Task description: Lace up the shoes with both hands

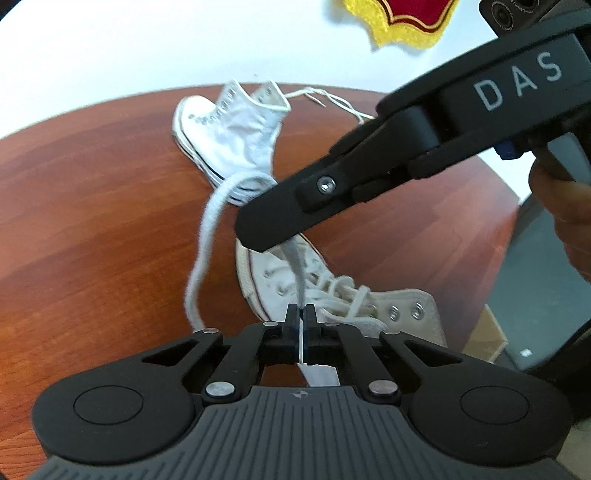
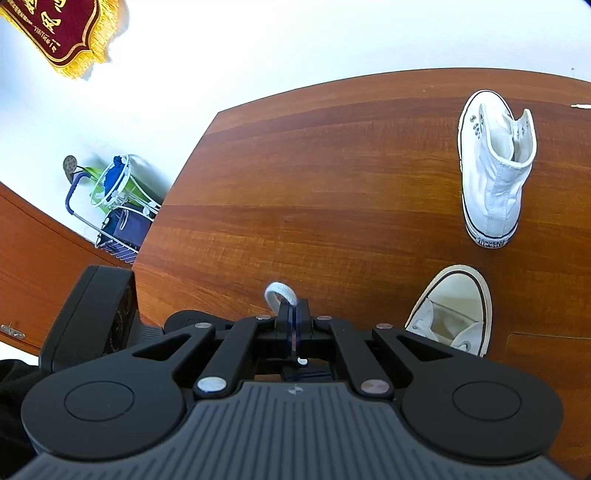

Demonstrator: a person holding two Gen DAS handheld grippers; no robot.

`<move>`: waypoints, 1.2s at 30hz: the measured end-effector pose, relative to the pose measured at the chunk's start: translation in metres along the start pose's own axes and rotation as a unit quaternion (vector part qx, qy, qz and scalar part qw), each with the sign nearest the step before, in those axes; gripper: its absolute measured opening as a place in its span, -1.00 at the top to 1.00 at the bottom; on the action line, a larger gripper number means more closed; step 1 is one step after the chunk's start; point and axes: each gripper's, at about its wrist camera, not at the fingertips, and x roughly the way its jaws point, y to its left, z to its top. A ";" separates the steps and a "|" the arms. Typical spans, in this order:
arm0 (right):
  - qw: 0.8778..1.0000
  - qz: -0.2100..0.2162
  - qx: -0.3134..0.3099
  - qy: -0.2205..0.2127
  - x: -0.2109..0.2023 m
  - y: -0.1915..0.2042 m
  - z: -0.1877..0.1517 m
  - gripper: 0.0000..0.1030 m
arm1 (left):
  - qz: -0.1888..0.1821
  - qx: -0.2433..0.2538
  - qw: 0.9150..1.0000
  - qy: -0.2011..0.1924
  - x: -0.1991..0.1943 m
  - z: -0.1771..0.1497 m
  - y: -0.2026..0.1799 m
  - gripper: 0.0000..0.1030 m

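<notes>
Two white high-top shoes lie on a brown wooden table. The near shoe is partly laced; its toe shows in the right wrist view. My left gripper is shut on its white lace just above the eyelets. My right gripper reaches in from the upper right, shut on the same lace higher up; a loose loop hangs to the left. In the right wrist view the right gripper pinches a small lace loop. The far shoe is unlaced.
A second loose lace lies behind the far shoe. A red and gold pennant hangs on the white wall. A wire rack with bags stands off the table's left edge. A cardboard box sits on the floor at the right.
</notes>
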 end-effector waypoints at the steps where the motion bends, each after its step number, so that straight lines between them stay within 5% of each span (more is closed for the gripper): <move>1: 1.000 0.000 -0.003 0.001 0.000 0.000 0.000 0.95 | 0.005 -0.001 1.000 -0.003 -0.001 0.000 0.000 0.98; 13: 1.000 -0.029 -0.010 0.001 -0.004 -0.008 0.000 0.91 | 0.050 -0.016 0.998 -0.028 -0.021 0.001 0.007 0.98; 31: 0.994 -0.098 0.040 -0.010 -0.019 -0.042 -0.032 0.88 | 0.023 0.047 0.999 -0.002 -0.021 0.010 0.005 0.97; 33: 0.993 -0.104 0.047 -0.015 -0.021 -0.044 -0.035 0.67 | 0.024 0.046 0.999 0.006 -0.018 0.011 0.008 0.97; 34: 0.993 -0.106 0.051 -0.019 -0.022 -0.045 -0.036 0.28 | 0.024 0.043 0.999 0.012 -0.017 0.011 0.011 0.97; 36: 0.992 -0.111 0.054 -0.031 -0.026 -0.046 -0.038 0.17 | 0.025 0.036 0.999 0.021 -0.015 0.010 0.015 0.97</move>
